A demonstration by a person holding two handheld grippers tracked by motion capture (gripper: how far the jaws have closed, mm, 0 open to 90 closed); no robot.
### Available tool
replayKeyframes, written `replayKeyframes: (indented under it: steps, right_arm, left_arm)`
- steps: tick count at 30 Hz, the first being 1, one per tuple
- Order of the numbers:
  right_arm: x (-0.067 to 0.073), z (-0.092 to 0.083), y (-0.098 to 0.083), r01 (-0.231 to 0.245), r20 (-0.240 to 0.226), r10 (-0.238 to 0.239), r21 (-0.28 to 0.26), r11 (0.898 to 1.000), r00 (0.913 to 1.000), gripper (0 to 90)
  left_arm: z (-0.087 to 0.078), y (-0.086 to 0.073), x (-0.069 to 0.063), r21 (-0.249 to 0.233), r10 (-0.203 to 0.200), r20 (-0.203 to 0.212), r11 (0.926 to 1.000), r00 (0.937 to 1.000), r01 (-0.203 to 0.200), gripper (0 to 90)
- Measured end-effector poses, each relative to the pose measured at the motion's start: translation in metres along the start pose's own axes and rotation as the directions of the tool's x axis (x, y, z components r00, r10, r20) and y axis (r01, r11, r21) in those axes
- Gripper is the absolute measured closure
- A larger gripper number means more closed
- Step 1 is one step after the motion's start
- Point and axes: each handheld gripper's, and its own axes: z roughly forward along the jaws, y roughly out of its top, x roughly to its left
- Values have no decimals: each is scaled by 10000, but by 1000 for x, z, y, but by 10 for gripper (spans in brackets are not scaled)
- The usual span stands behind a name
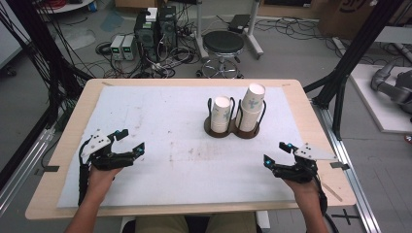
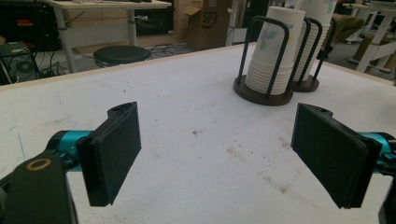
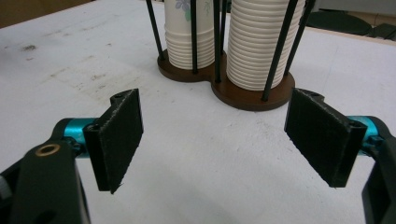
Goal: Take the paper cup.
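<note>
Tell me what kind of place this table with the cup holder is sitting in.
Most likely a lab or workshop. On the floor beyond the table stand computer towers amid tangled cables, with a round stool beside them and black frame struts at the sides. The cup holder looks like a test prop.

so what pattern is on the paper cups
White paper cups with a green-blue leafy print, clearest in the left gripper view.

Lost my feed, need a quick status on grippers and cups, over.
Left hand-held gripper open, empty. Right hand-held gripper open, empty. Two cup stacks upright in the double holder, untouched. White mat between clear.
</note>
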Motion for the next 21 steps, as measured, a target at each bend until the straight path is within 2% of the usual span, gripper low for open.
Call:
replayKeyframes:
  steps: [9, 14, 21]
  right_arm:
    - [0, -1, 0, -122, -130, 121, -100, 9999, 9998, 200]
    - [2, 5, 2, -57, -314, 56, -34, 10000, 9995, 200]
    - [11, 9, 13, -10, -630, -5, -228, 9997, 9980, 199]
  left_arm:
    - [1, -1, 2, -26, -138, -15, 9999, 9999, 138, 159]
    - [2, -1, 1, 49, 33, 87, 10000, 10000, -33, 159]
    - [-1, 0, -6, 28, 177, 280, 9998, 9995, -178, 159]
